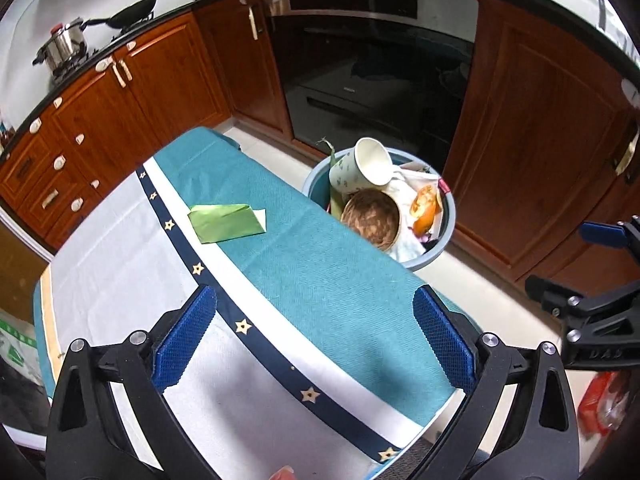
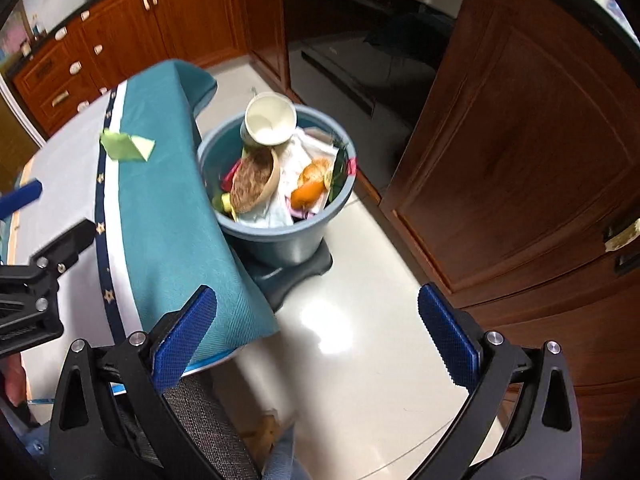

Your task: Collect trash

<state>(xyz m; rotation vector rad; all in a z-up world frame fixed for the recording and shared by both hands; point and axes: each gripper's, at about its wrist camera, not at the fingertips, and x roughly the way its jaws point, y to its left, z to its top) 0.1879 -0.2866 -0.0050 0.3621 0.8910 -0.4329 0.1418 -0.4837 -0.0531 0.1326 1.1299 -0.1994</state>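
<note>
A folded green paper point(image 1: 226, 222) lies on the teal part of the tablecloth point(image 1: 320, 280); it also shows in the right wrist view point(image 2: 126, 145). A blue-grey trash bin point(image 2: 280, 236) stands on the floor beside the table, holding a paper cup point(image 2: 269, 120), a brown bowl point(image 2: 252, 184), orange peel point(image 2: 308, 190) and white paper. The bin shows in the left wrist view point(image 1: 444, 240) too. My left gripper point(image 1: 316, 340) is open and empty above the table. My right gripper point(image 2: 318, 338) is open and empty above the floor near the table's edge.
Wooden kitchen cabinets point(image 1: 540, 140) and a dark oven point(image 1: 372, 80) stand behind the bin. A pot point(image 1: 66, 44) and a pan point(image 1: 132, 10) sit on the stove at far left. A mesh chair seat point(image 2: 208, 432) is below the right gripper.
</note>
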